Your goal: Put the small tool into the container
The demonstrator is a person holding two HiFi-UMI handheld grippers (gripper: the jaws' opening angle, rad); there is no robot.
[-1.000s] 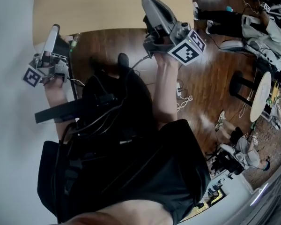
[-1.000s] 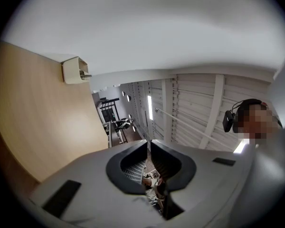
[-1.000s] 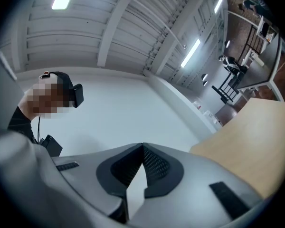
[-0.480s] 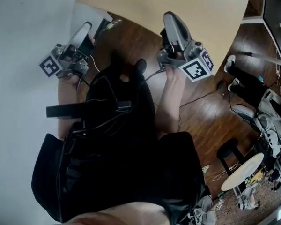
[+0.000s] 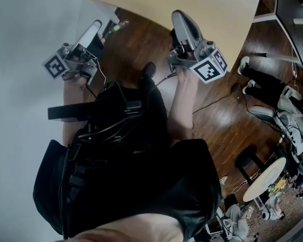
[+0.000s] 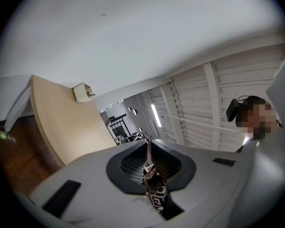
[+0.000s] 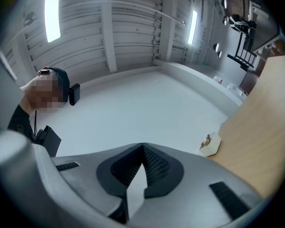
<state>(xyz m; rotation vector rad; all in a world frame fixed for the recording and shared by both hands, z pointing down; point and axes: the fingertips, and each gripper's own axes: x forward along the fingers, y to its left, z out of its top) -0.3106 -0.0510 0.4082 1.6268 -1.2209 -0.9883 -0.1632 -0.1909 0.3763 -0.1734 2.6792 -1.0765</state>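
Note:
No tool or container that I can name shows in any view. In the head view my left gripper [image 5: 96,26] is held up near the white wall, its grey fingers pointing up and away from me. My right gripper [image 5: 179,16] is raised over the edge of the light wooden tabletop [image 5: 202,4]. The left gripper [image 6: 147,144] has its jaws closed tip to tip with nothing gripped. Its view looks toward the ceiling and the tabletop [image 6: 61,122]. The right gripper [image 7: 142,146] is also shut and empty, aimed at the white wall.
A small white block [image 6: 83,92] [image 7: 210,145] sits at the tabletop's edge. A small greenish thing [image 5: 119,25] lies on the dark wooden floor [image 5: 141,49] near the left gripper. Black gear hangs on my chest. Shoes, cables and a round stool [image 5: 265,178] are at the right.
The head view has swung, bringing more of the tabletop into sight. Both grippers now sit further apart from my body and nearer the table edge. Neither jaw has moved.

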